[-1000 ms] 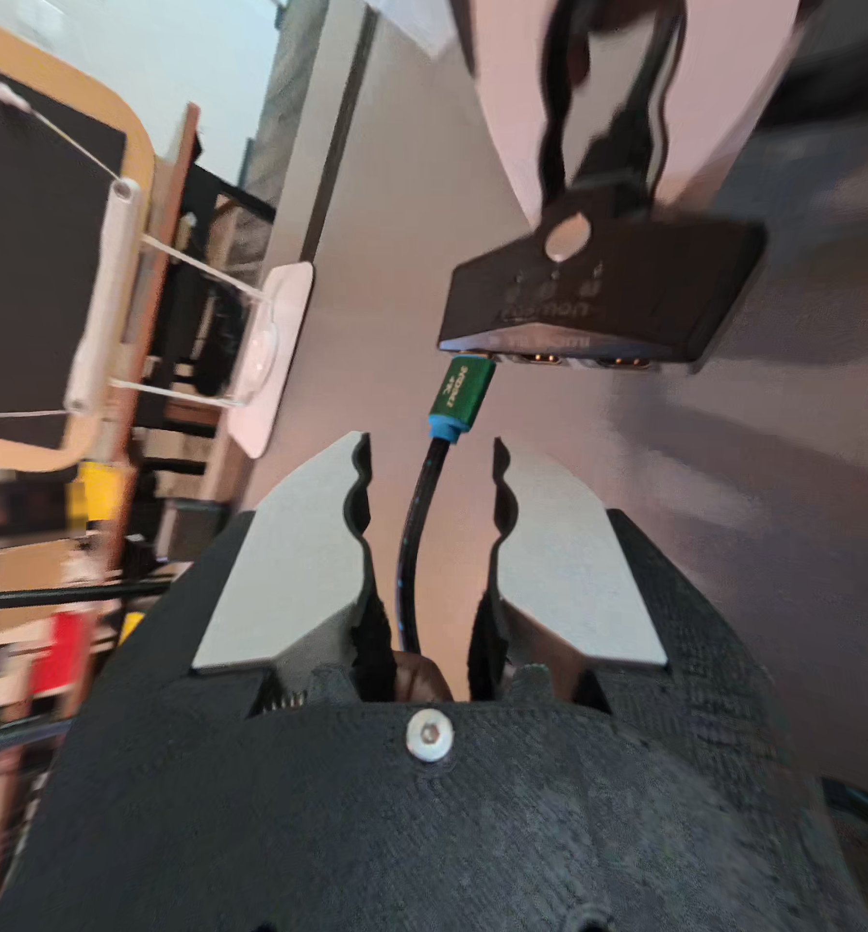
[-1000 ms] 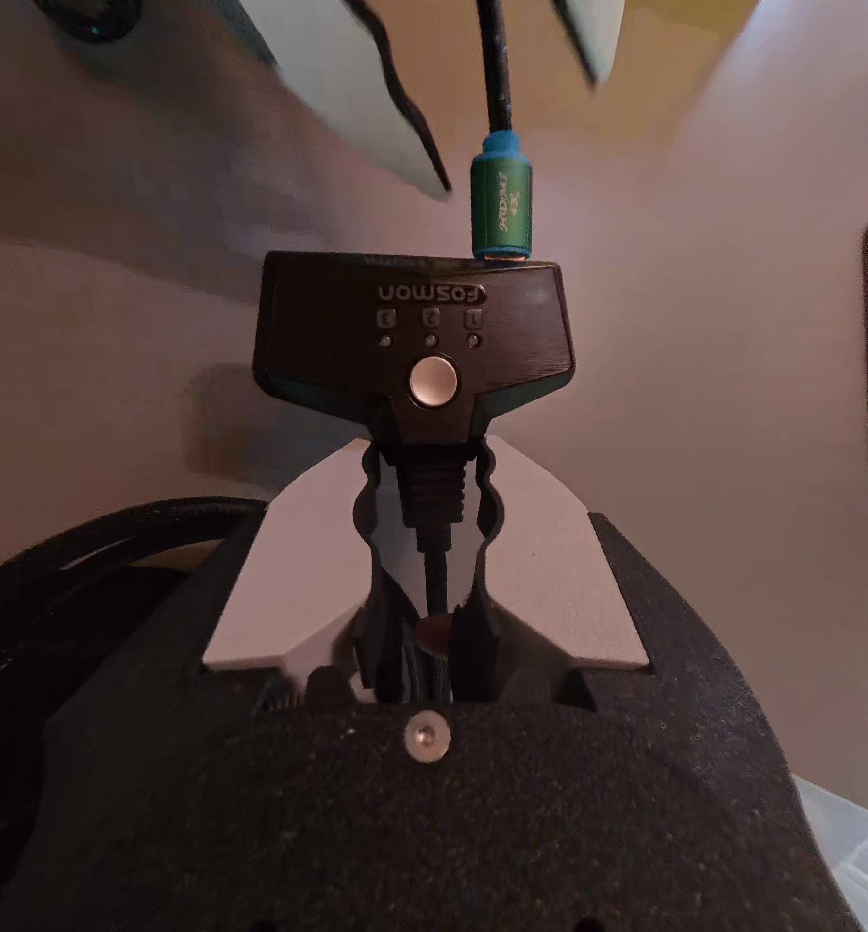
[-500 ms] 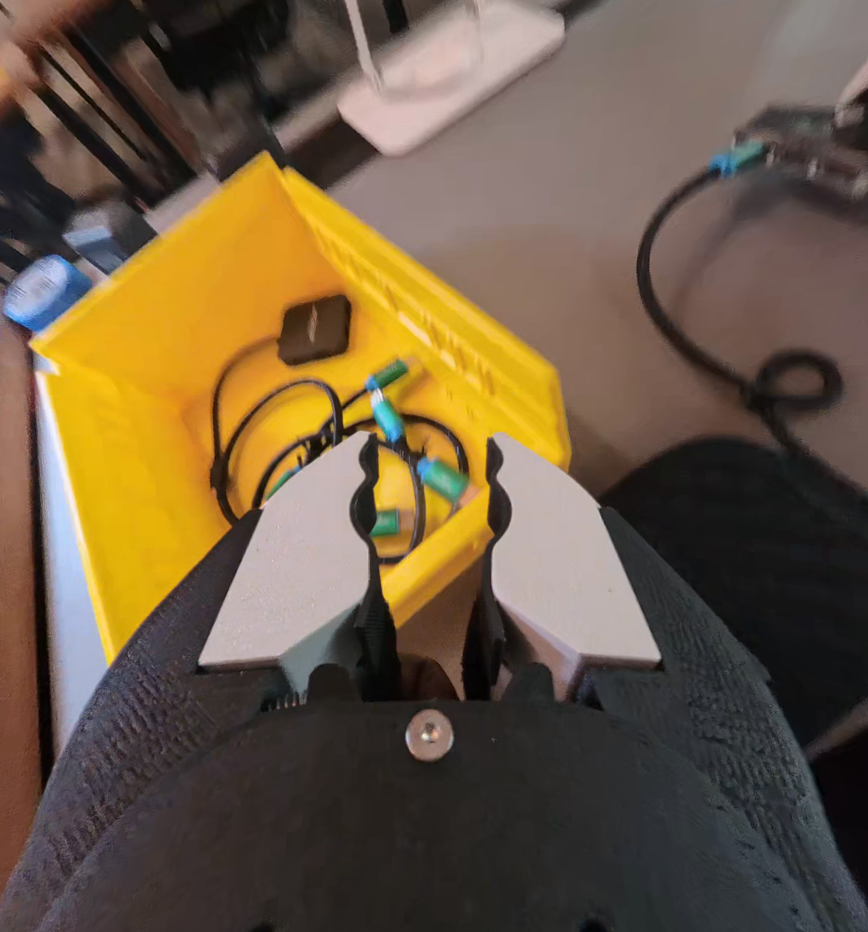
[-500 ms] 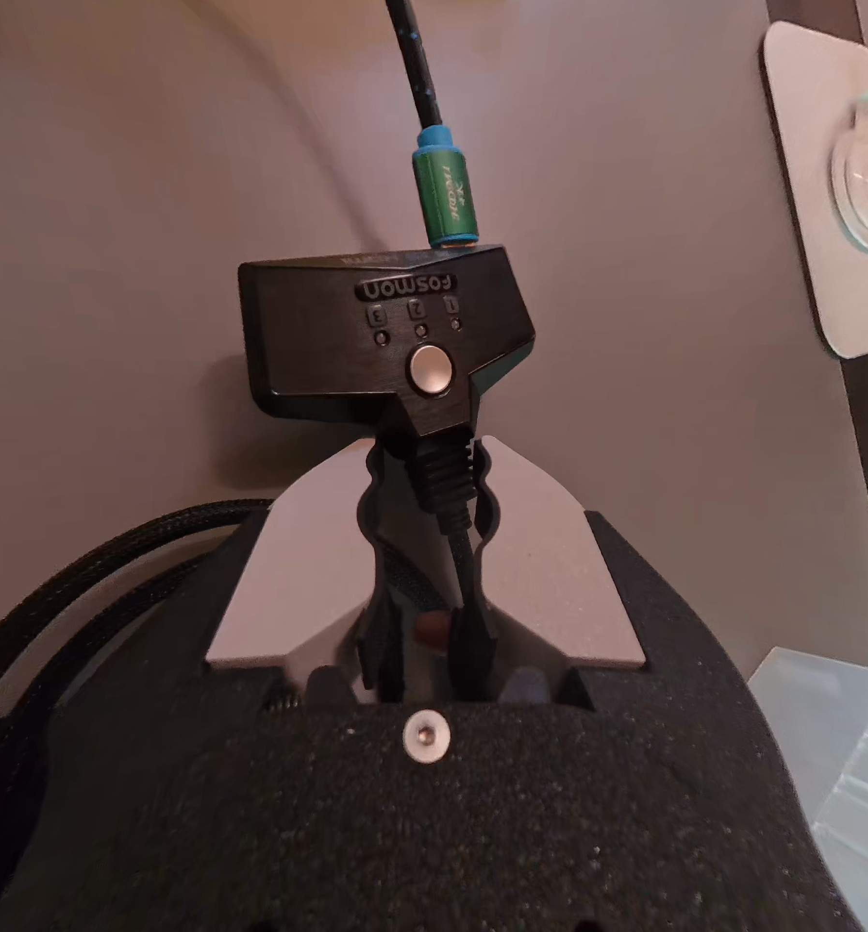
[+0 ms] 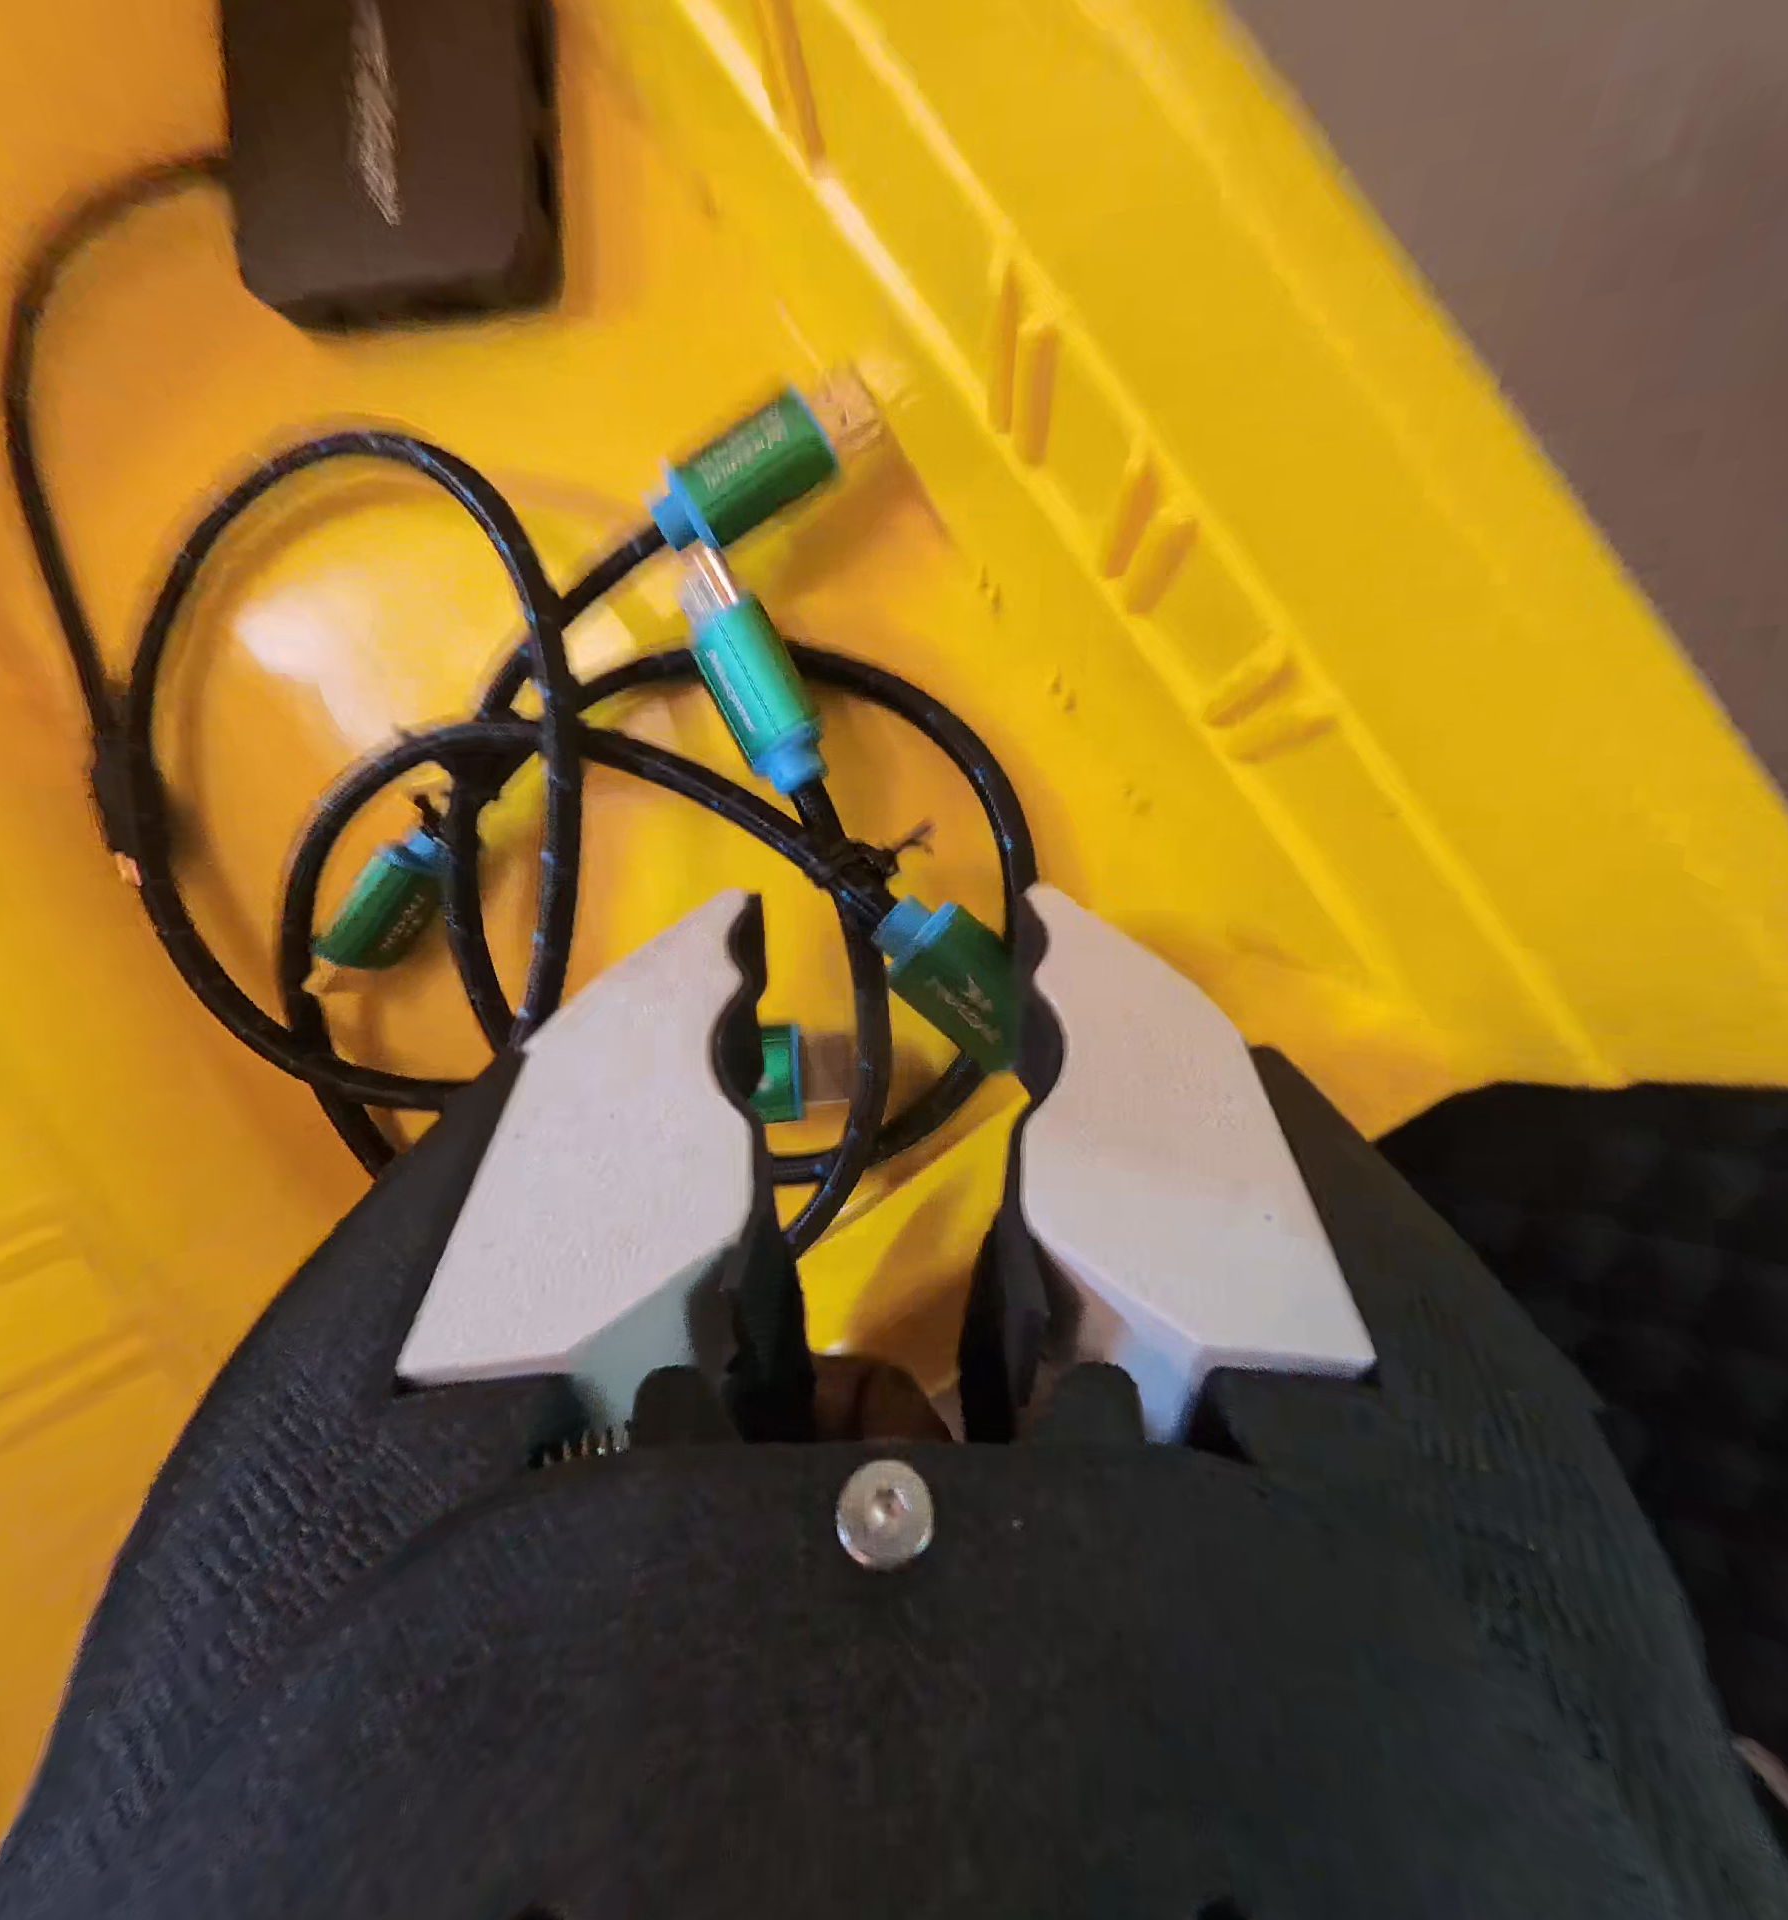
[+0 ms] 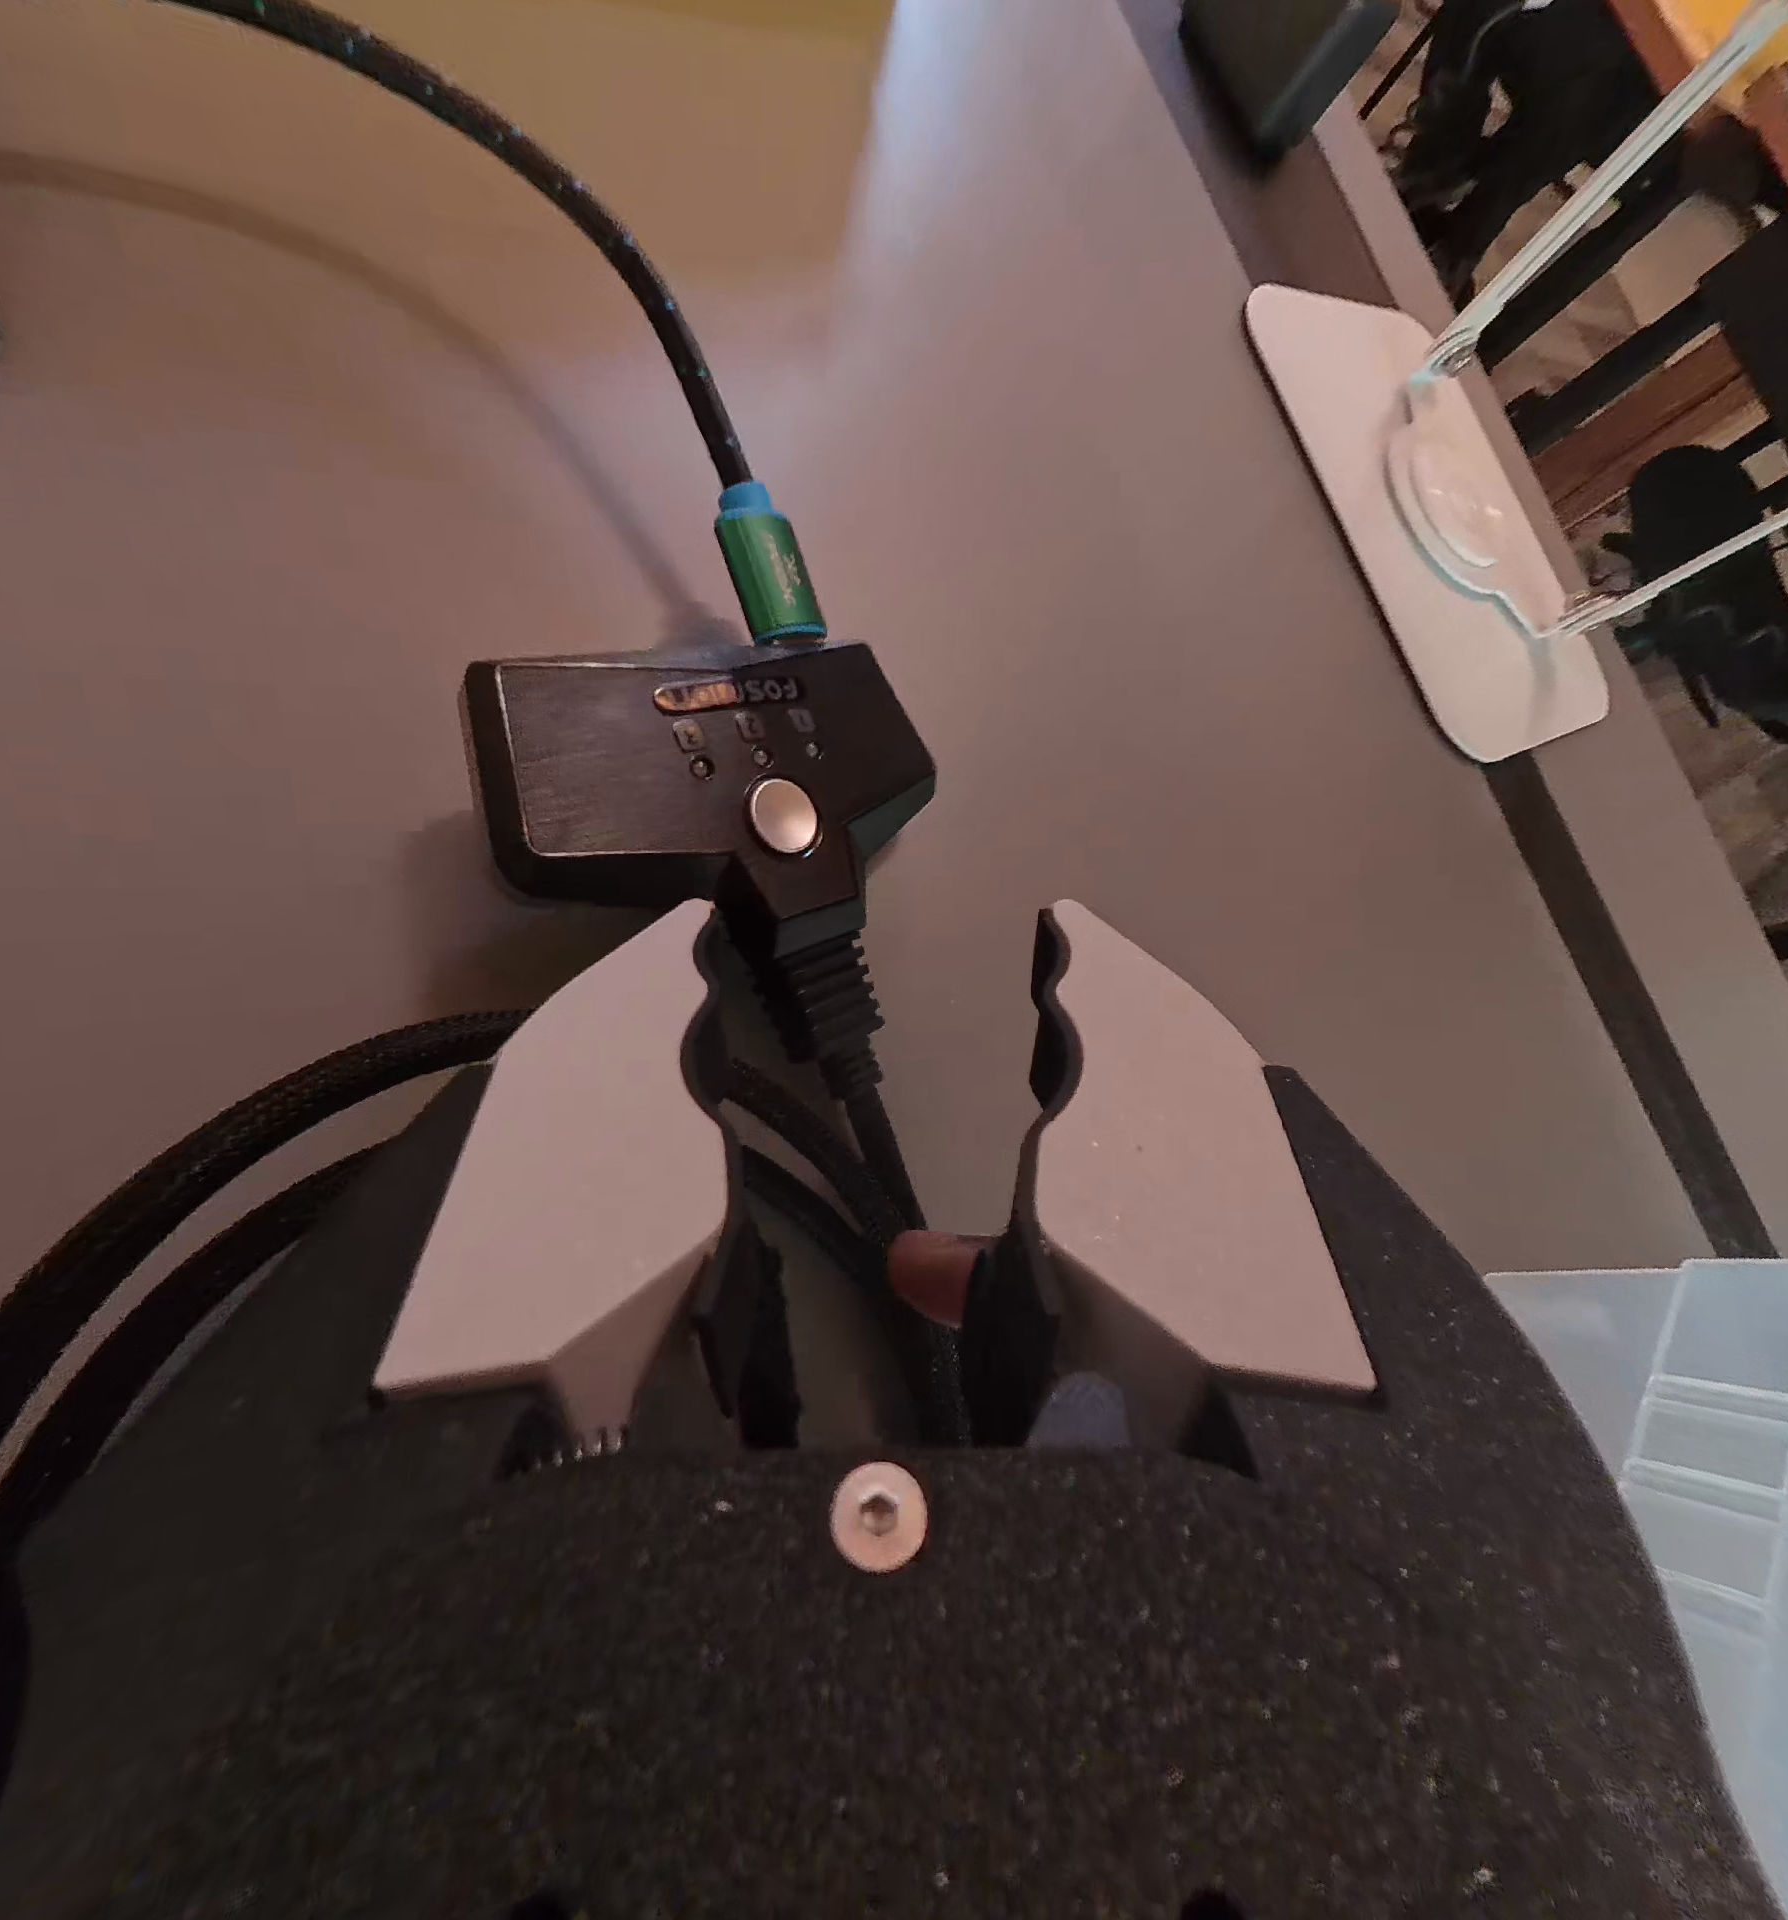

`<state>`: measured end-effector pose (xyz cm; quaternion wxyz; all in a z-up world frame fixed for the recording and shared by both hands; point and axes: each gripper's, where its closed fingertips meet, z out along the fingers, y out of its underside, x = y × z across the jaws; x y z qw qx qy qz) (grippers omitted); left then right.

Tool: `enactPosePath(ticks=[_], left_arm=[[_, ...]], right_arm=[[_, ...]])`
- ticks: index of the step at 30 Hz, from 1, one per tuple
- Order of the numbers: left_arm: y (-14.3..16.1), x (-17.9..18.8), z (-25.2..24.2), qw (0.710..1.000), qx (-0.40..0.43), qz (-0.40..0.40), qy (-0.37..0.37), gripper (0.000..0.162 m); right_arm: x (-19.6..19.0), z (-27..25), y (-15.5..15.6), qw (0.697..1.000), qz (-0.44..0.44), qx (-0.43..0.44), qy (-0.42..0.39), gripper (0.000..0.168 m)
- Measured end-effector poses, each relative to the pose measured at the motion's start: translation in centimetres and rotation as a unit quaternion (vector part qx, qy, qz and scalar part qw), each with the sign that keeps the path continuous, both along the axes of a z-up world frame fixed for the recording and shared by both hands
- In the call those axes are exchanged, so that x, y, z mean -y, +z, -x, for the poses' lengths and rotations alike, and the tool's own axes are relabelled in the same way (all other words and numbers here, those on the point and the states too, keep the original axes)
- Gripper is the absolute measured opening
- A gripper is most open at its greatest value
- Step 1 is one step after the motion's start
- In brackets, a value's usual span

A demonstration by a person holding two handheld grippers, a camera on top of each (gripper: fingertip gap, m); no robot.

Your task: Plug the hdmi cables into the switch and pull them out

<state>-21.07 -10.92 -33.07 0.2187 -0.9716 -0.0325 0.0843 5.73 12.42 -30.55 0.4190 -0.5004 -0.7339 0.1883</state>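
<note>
Since a second ago, your left gripper (image 5: 890,925) has left the switch (image 6: 698,774) and hangs open over cables (image 5: 557,790) in the yellow bin (image 5: 1233,540). Your right gripper (image 6: 874,914) has opened; the switch lies just beyond its fingers, one green plug (image 6: 770,577) inserted.

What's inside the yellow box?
The yellow box holds a tangle of black cables with green plugs and a small black box. The left gripper, open, covers the near corner, so anything lying there can't be seen.
</note>
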Motion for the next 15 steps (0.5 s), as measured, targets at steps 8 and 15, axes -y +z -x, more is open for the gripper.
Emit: enactPosePath(ticks=[8,15], left_arm=[[2.2,-0.3,0.4,0.998,-0.009,-0.066,-0.015,0.018],[13.0,-0.3,0.8,0.908,0.074,-0.413,0.018,0.0]], right_arm=[[-0.9,-0.4,0.7,0.999,-0.021,-0.027,-0.013,0.052],[-1.0,0.0,1.3,0.998,-0.029,-0.046,-0.017,0.049]])
